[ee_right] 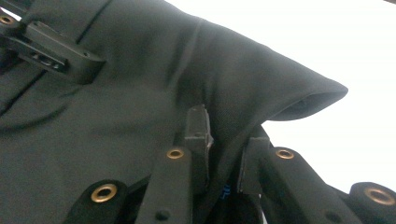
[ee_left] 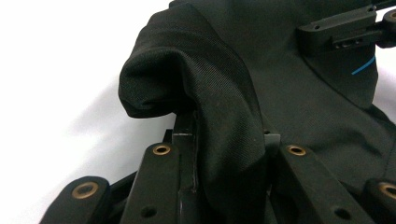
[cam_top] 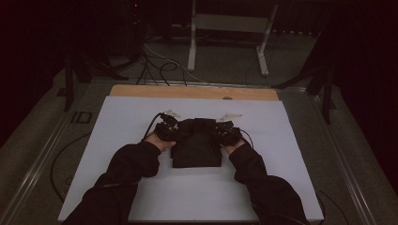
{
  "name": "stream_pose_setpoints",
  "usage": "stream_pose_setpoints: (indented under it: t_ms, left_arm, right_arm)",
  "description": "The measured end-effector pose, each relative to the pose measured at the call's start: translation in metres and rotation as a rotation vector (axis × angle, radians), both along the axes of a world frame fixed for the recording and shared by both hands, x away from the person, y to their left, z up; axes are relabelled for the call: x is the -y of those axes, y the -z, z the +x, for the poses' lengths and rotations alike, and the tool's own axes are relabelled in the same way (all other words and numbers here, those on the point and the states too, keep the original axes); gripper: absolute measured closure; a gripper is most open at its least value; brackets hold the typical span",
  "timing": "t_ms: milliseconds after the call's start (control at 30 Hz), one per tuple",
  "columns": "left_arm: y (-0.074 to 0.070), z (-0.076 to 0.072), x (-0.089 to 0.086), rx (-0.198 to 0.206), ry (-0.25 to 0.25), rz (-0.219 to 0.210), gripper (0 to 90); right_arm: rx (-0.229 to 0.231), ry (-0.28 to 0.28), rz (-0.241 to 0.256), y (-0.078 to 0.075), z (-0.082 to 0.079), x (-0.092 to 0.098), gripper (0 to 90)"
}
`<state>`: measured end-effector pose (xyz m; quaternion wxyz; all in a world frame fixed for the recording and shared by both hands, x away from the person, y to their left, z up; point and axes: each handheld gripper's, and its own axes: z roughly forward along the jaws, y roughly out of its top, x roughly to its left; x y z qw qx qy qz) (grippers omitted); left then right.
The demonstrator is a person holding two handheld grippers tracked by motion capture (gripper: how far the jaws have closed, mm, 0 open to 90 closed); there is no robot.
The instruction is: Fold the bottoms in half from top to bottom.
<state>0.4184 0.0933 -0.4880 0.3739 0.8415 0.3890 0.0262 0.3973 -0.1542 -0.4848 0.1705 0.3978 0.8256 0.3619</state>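
On the white table (cam_top: 122,140), a black garment (cam_top: 197,145) lies mid-sheet. Left claw (cam_top: 165,130) pinches its left edge, right claw (cam_top: 226,132) its right. Cables (cam_top: 159,65) lie well beyond it.

Folded black cloth garment (cam_top: 197,143) mid-table on the white rectangular sheet (cam_top: 122,126).
Left gripper (cam_top: 165,129) at its left edge, right gripper (cam_top: 227,131) at its right edge; bare wooden table strip (cam_top: 141,91) behind sheet.

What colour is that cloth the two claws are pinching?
Black. The cloth shows best in the left gripper view, pinched in the left claw.
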Motion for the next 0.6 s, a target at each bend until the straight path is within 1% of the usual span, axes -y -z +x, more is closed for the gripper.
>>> stream_pose_setpoints:
  t_ms: [67, 133, 267, 333, 367, 400, 533, 600]
  left_arm:
    - [0.001, 0.002, -0.001, -0.004, -0.005, -0.003, 71.0]
    - [0.002, 0.005, -0.001, 0.0, -0.002, -0.001, 70.9]
    - [0.005, 0.008, 0.0, -0.004, -0.008, 0.004, 70.6]
    - [0.005, 0.008, 0.0, -0.004, -0.008, 0.004, 70.6]
    - [0.006, 0.011, 0.001, -0.002, -0.005, 0.018, 70.5]
    - [0.006, 0.011, 0.001, -0.003, -0.013, 0.015, 70.4]
    - [0.007, 0.013, 0.0, -0.004, -0.016, 0.018, 70.3]
    - [0.008, 0.014, 0.001, 0.001, -0.021, 0.021, 70.1]
  right_arm:
    - [-0.001, 0.001, 0.005, 0.001, 0.002, 0.0, 78.1]
    - [-0.001, 0.003, -0.003, 0.002, 0.003, 0.0, 78.1]
    - [-0.002, 0.007, -0.006, 0.003, 0.008, 0.001, 77.9]
    - [-0.004, 0.005, -0.009, 0.003, 0.009, 0.001, 77.9]
    - [-0.005, 0.0, -0.01, 0.005, 0.011, 0.001, 77.7]
    - [-0.004, -0.001, -0.01, 0.006, 0.012, 0.001, 77.7]
    - [-0.003, 0.001, -0.008, 0.008, 0.014, 0.001, 77.7]
    - [-0.004, 0.001, -0.016, 0.009, 0.017, 0.001, 77.6]
